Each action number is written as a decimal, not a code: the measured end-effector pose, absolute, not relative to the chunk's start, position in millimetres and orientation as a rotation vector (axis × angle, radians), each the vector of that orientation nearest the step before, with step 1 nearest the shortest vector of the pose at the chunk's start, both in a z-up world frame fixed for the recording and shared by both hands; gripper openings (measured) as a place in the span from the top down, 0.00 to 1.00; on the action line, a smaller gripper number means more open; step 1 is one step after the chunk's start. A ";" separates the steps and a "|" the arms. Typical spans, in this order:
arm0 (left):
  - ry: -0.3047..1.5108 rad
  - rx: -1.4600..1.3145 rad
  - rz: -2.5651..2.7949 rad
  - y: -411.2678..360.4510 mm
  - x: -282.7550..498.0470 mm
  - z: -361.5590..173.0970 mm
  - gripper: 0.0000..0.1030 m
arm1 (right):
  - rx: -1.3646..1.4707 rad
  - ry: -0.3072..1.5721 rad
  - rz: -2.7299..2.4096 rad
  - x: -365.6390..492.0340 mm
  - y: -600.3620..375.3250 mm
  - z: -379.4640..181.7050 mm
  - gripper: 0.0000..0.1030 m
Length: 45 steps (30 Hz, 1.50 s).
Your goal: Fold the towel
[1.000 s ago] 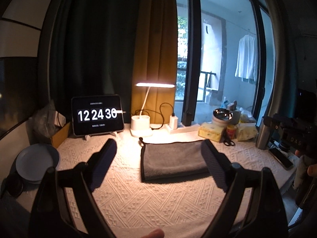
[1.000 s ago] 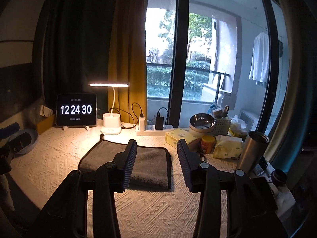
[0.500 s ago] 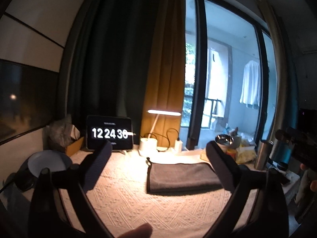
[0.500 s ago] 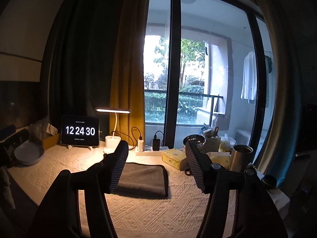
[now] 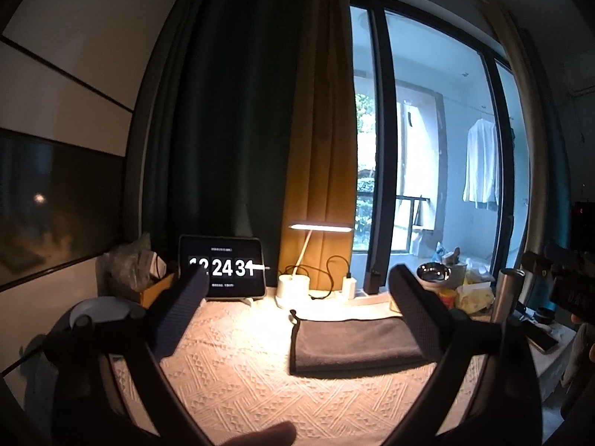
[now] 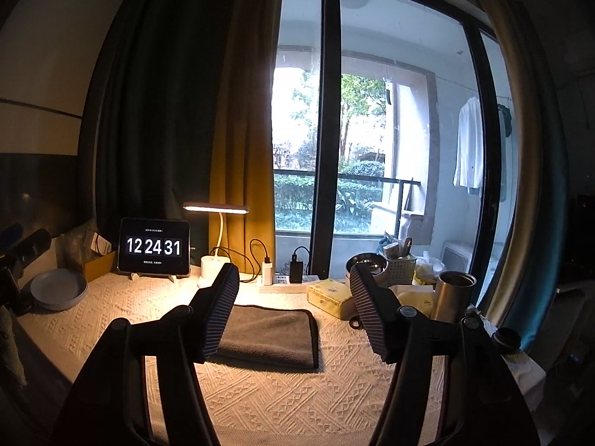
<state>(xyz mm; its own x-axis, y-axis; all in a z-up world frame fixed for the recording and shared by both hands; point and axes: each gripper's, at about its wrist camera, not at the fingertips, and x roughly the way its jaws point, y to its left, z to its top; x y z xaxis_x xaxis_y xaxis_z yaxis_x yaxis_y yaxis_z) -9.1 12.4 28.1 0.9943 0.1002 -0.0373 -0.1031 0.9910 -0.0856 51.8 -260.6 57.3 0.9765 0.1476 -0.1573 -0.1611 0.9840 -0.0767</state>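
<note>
A dark grey towel (image 5: 351, 342) lies folded flat into a compact rectangle on the cream textured tablecloth (image 5: 238, 371). It also shows in the right wrist view (image 6: 269, 332). My left gripper (image 5: 297, 290) is open and empty, held above and back from the towel. My right gripper (image 6: 293, 290) is open and empty, also raised and back from the towel. Neither gripper touches the cloth.
A tablet clock (image 6: 153, 246), a lit desk lamp (image 6: 215, 208) and a power strip (image 6: 282, 282) stand at the back. A grey plate (image 6: 57, 290) is at the left. A tissue box (image 6: 329, 295), steel bowl (image 6: 366, 262) and metal tumbler (image 6: 455, 293) crowd the right.
Both grippers have risen and pulled back from the towel, tilting upward. The right gripper's jaws have spread wider. The towel has not moved.
</note>
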 end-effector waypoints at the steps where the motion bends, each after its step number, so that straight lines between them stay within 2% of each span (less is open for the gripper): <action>1: 0.034 -0.087 0.102 11.9 -9.8 28.1 0.04 | -0.091 0.152 0.156 52.2 -260.4 57.3 0.37; 45: 0.035 -0.088 0.113 6.0 -16.2 26.3 0.04 | -0.096 0.170 0.168 52.1 -260.4 47.6 0.36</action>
<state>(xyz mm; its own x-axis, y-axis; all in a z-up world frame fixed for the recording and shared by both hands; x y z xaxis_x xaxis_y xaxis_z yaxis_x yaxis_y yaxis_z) -16.2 6.0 26.3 0.9930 0.1114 -0.0403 -0.1145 0.9897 -0.0859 52.1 -260.4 47.6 0.9717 0.1576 -0.1760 -0.1739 0.9815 -0.0808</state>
